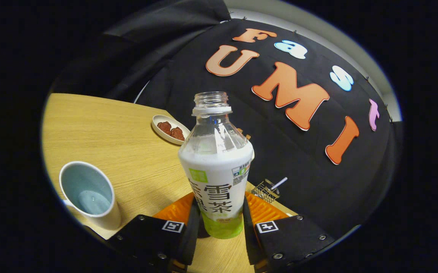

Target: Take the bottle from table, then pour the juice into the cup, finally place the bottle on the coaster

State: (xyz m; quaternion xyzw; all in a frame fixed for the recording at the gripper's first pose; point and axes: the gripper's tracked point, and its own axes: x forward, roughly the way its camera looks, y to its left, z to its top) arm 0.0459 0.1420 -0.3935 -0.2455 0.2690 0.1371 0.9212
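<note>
The gripper [219, 222] clamps both fingers on the lower body of the uncapped clear plastic bottle with the white-and-green label [216, 170], holding it upright, probably so nothing spills early. The pale blue ceramic cup [90, 195] stands near its left on the light wooden table [120, 144], mouth up for pouring. Beyond sits a small white dish of brown snacks [170, 129].

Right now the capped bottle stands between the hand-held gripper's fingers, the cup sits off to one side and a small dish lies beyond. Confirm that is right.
One thing is wrong: the bottle has no cap; its neck is open in the gripper view. The rest holds: it stands between the fingers of the hand-held gripper, which press on both its sides, the cup sits to one side and the small dish lies beyond.
</note>
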